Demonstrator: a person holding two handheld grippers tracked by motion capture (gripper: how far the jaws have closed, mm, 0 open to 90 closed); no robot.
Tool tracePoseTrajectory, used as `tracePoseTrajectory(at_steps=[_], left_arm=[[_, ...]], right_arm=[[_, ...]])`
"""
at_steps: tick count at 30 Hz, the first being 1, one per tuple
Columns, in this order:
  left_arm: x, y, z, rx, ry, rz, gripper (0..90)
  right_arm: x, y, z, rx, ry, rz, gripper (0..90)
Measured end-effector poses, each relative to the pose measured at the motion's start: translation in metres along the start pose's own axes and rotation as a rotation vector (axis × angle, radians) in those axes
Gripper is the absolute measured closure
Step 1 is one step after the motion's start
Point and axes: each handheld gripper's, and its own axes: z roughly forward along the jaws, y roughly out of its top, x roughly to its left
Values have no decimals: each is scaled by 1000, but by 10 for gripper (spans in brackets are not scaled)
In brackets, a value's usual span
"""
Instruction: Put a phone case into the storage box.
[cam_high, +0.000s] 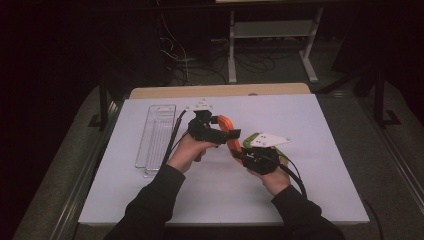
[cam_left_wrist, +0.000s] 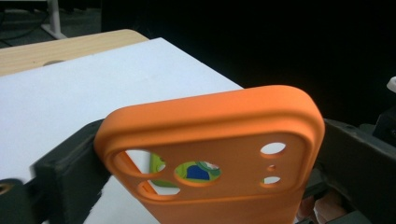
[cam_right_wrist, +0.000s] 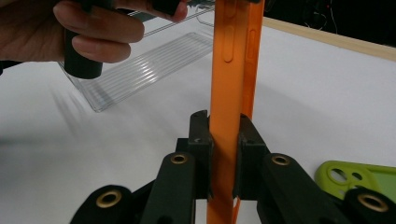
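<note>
Pinching the orange phone case (cam_right_wrist: 232, 84) edge-on, right gripper (cam_right_wrist: 224, 135) could lose it w/ left gripper (cam_left_wrist: 205, 154) jaws straddling its width at 10 o'clock, tugging.

Two phone cases, one orange (cam_high: 227, 131) and one green (cam_right_wrist: 357, 177), one clear plastic tray (cam_high: 156, 140) and two hand-held grippers, left (cam_high: 231, 134) and right (cam_high: 239, 154), over one white surface (cam_high: 310, 165).
</note>
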Motion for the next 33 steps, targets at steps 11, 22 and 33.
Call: tracePoseTrajectory(at_steps=[11, 22, 33], left_arm=[[2, 2, -4, -17, -7, -8, 134], [1, 5, -5, 14, 15, 17, 155], [7, 22, -22, 78, 90, 49, 155]], right_arm=[[1, 0, 4, 12, -8, -8, 787], [2, -1, 5, 68, 0, -24, 579], [-16, -9, -13, 139, -20, -18, 235]])
